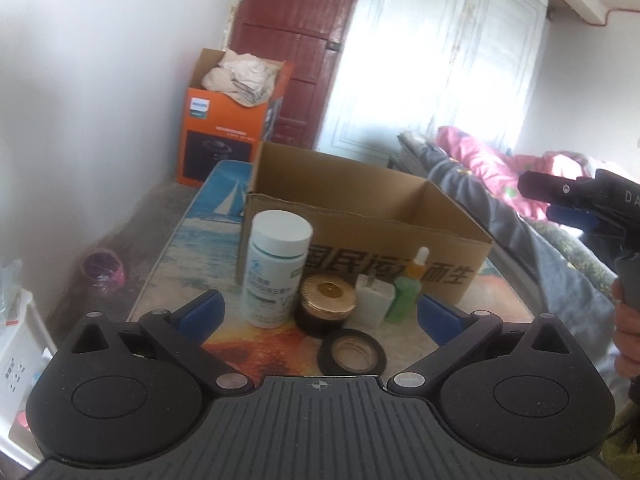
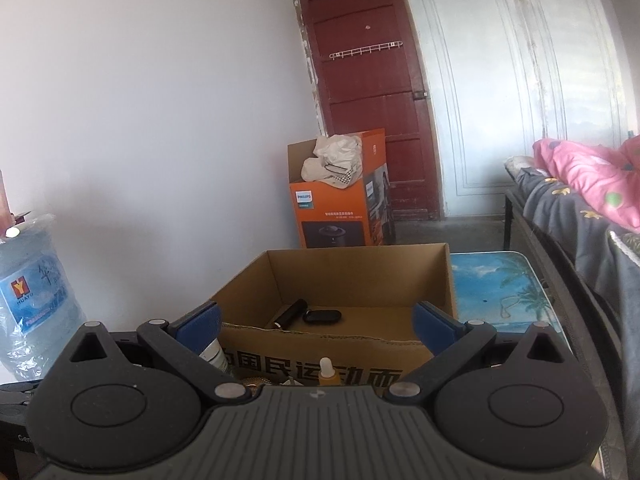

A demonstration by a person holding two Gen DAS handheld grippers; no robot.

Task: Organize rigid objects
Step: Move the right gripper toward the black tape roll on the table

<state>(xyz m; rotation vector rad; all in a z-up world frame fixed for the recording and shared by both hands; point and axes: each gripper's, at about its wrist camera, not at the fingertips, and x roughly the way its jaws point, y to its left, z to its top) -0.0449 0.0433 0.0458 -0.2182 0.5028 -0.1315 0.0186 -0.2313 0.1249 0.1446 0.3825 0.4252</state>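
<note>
On the table (image 1: 188, 240), just in front of the cardboard box (image 1: 360, 216), the white bottle (image 1: 276, 264), gold-lidded jar (image 1: 328, 304) and dropper bottle (image 1: 410, 284) stand crowded together — the left gripper (image 1: 320, 312), jaws apart and empty like the right gripper (image 2: 318, 326), risks toppling neighbours when reaching in.

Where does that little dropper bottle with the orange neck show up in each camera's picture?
Left wrist view: dropper bottle stands right of centre, before the cardboard box.
Right wrist view: only its white tip and orange neck show, bottom centre, above the gripper body.
Shared landmark: the orange Philips box.
</note>
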